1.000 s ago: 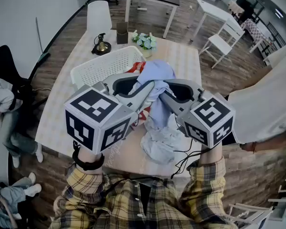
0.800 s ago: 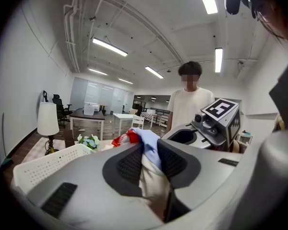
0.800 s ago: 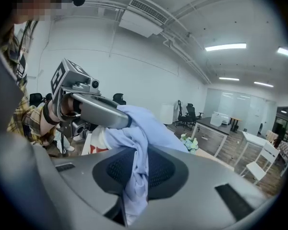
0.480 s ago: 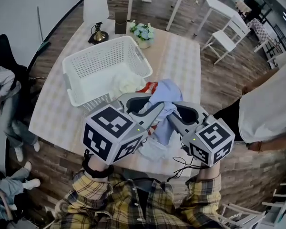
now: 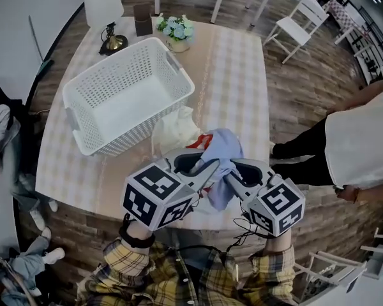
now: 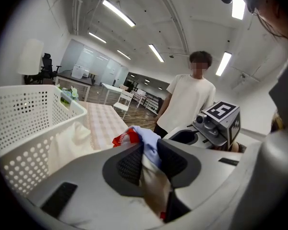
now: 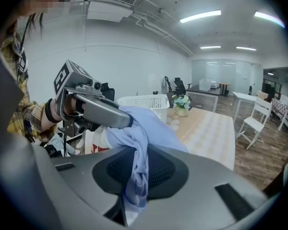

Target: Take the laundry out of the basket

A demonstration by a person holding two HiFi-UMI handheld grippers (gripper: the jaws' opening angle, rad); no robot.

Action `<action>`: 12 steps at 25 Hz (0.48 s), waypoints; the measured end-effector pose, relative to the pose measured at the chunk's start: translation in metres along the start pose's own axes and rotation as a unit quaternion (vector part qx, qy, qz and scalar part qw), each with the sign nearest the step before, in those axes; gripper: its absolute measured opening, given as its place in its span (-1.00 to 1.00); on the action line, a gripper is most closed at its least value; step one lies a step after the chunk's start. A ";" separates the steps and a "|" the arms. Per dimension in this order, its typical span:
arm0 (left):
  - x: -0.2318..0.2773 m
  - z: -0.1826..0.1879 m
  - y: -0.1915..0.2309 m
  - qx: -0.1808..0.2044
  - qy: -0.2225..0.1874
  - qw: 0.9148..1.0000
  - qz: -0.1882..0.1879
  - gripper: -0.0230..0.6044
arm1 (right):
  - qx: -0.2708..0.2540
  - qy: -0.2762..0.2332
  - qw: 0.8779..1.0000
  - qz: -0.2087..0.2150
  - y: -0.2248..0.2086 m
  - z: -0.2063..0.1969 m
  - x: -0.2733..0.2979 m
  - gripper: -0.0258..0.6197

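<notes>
The white mesh laundry basket (image 5: 83, 107) stands on the table at the far left, and its inside shows empty. A light blue garment (image 5: 221, 146) hangs over the table's near edge, bunched with a red-and-white piece (image 5: 202, 143). My left gripper (image 5: 206, 168) is shut on the bunch, with blue and cream cloth pinched between its pads (image 6: 130, 164). From the right, my right gripper (image 5: 232, 174) is shut on the blue garment (image 7: 143, 128) too. A cream cloth (image 5: 174, 127) lies on the table beside the basket.
A lamp (image 5: 103, 8), a dark cup (image 5: 142, 20) and a pot of flowers (image 5: 174, 32) stand at the table's far end. A person in a white T-shirt (image 6: 189, 102) stands close on the right. White chairs (image 5: 299, 19) stand beyond the table.
Both grippers have sunk with the blue garment and come back toward the table's near edge, away from the basket. The whole basket now shows, with the cream cloth lying beside it.
</notes>
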State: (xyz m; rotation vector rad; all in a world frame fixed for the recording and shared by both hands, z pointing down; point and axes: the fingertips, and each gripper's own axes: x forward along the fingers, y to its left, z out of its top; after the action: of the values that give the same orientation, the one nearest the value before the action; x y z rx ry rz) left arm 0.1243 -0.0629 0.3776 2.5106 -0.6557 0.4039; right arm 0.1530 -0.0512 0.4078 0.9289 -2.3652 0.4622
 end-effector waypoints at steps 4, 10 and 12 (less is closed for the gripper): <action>0.016 -0.036 0.011 -0.008 0.022 1.000 0.001 -0.57 | 0.026 0.021 0.999 -0.009 -0.001 -0.038 0.017 -0.64; 0.030 -0.082 0.031 -0.033 0.037 0.999 0.022 -0.48 | 0.072 0.036 0.997 -0.013 -0.001 -0.081 0.044 -0.62; 0.031 -0.089 0.036 -0.031 0.041 0.998 0.031 -0.43 | 0.077 0.038 0.996 -0.014 0.000 -0.088 0.049 -0.60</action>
State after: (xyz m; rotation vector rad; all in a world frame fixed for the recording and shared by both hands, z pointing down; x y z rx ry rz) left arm 0.1178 -0.0533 0.4773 2.4070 -0.7039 0.4985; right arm 0.1550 -0.0329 0.5064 0.9935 -2.2708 0.6653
